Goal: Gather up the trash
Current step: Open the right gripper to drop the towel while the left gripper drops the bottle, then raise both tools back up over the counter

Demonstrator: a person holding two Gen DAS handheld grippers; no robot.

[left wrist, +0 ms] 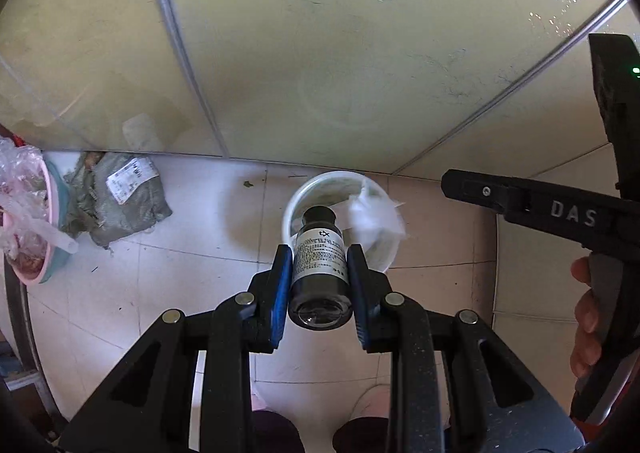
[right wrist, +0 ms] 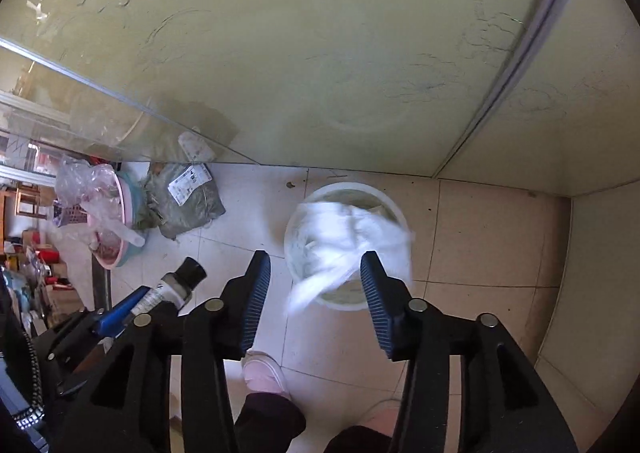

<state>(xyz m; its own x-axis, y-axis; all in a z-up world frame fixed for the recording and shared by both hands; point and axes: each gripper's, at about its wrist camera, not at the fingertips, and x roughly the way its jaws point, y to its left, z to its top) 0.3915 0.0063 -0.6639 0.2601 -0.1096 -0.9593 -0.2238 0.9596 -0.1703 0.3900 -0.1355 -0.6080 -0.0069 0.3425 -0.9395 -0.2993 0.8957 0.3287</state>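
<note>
Left wrist view looks steeply down at a pale tiled floor beside a frosted glass panel. The left gripper has its blue-padded jaws pinched on a small dark glass bottle with a black cap and a white printed label, held cap-forward, each pad pressed against one side of the label. Directly beyond the bottle's cap on the floor stands a round white plastic bucket, with a crumpled white tissue blurred over its right rim. At the right edge, the right gripper's black body shows with a hand wrapped around its handle.

From the right wrist view, the right gripper has its jaws spread with nothing pinched between the pads. The white tissue is a smeared blur over the mouth of the white bucket, just beyond the fingertips; whether it touches the right pad cannot be told through the blur. The bottle shows at lower left in the left gripper's blue pads. Against the glass lie a grey-green sack with a white label and a pink basin holding clear plastic wrap. A pink shoe stands on the tiles below.
</note>
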